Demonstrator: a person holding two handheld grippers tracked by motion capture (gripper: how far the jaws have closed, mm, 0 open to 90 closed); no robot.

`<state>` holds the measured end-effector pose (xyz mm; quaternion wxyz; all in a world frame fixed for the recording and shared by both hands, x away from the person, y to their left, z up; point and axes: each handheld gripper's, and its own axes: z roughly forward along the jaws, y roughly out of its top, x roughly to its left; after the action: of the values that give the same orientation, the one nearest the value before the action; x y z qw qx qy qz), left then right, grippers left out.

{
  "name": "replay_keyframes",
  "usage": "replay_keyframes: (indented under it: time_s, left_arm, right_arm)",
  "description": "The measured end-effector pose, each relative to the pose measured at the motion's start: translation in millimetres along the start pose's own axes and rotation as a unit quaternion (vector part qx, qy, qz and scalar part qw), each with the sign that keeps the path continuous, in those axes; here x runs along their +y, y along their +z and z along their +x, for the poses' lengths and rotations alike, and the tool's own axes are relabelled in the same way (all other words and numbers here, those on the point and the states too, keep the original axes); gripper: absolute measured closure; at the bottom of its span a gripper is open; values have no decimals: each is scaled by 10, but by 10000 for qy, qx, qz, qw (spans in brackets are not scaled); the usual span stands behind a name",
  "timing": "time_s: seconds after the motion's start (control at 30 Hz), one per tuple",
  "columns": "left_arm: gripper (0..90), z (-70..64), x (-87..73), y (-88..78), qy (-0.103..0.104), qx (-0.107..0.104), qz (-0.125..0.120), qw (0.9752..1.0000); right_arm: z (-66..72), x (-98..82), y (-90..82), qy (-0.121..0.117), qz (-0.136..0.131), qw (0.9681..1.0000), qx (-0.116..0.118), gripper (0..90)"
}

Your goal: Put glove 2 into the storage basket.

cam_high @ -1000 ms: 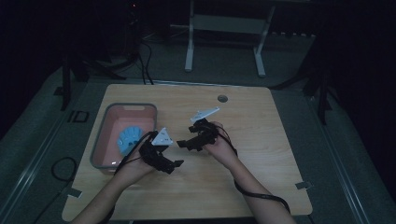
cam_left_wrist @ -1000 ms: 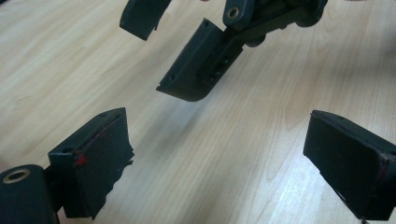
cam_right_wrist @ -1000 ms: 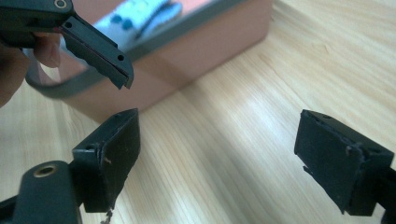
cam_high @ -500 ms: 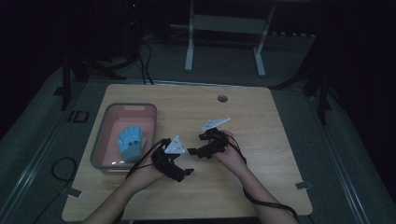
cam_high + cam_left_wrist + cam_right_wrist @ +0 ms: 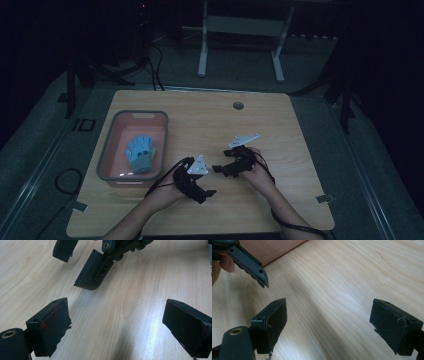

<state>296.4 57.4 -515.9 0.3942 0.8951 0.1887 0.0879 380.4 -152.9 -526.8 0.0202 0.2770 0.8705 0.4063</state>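
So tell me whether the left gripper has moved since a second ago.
Yes. In the high view the left gripper has pulled away from the pink bin, toward the table's near edge and middle. Both grippers are open and empty.

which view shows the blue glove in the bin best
The high view: the blue glove lies whole inside the pink bin at the table's left, apart from both grippers. The right gripper view catches a strip of what looks like the bin's wall at its top left, no glove. The left gripper view looks at bare tabletop.
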Motion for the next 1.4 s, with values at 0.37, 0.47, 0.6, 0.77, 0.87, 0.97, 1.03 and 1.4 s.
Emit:
replay_keyframes:
  time_s: [0.37, 0.47, 0.6, 0.77, 0.87, 0.97, 1.03, 1.4]
  left_arm:
    - [77, -135, -68, 190, 177, -199, -15, 9996]
    - [77, -176, -77, 238, 267, -210, 34, 9994]
    - [77, -210, -91, 270, 270, -253, -10, 9993]
    - [77, -241, -120, 307, 364, -270, 40, 9990]
    - [77, -266, -135, 331, 428, -261, 81, 9987]
    - [77, -289, -150, 356, 470, -285, 84, 9985]
    - [77, -306, -159, 368, 491, -280, 102, 9983]
    - [77, -335, -211, 370, 532, -244, 99, 9982]
  right_arm:
    - [-8, -252, -65, 3, -16, 10000, -9, 143]
    - [-5, -311, -93, -11, -21, 10000, -49, 141]
    - [-15, -402, -133, -22, -44, 9999, -122, 141]
    - [-31, -507, -177, 49, -85, 9998, -146, 141]
    - [-33, -550, -208, 32, -92, 9998, -173, 140]
    - [-38, -590, -245, 43, -124, 9997, -204, 140]
    - [-42, -612, -263, 30, -152, 9997, -199, 140]
    - [-31, -777, -405, -59, -183, 9994, -297, 141]
